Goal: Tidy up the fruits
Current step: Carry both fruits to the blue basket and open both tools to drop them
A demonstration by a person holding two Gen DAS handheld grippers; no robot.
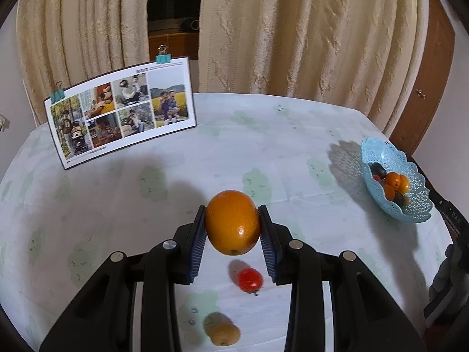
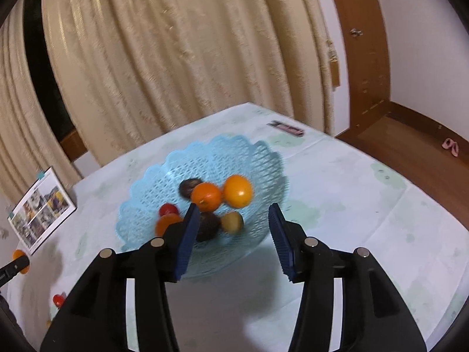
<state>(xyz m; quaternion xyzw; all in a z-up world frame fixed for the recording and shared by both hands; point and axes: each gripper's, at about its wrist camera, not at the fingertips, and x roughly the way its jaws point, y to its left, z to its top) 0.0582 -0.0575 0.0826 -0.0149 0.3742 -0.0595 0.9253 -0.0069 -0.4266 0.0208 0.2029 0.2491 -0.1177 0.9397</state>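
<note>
Cream curtains (image 1: 293, 29) and a wooden door (image 1: 422, 88) are seen behind a bench (image 1: 293, 135) covered with a pale patterned cloth; a clipped photo sheet (image 1: 120, 111) is stood at its far left. An orange (image 1: 233, 223) is clamped between the pads of the left gripper (image 1: 233, 226), raised above a small red fruit (image 1: 249, 279) and a yellowish one (image 1: 224, 334). The right gripper (image 2: 231, 234) is held with jaws apart and nothing between them, just before the blue basket (image 2: 258, 158), in which several fruits are blurred; the kinds cannot be determined.

L tongs (image 1: 232, 226) clamp orange (image 1: 232, 223); tomato (image 1: 249, 279) below; basket (image 1: 394, 180) far R
</note>
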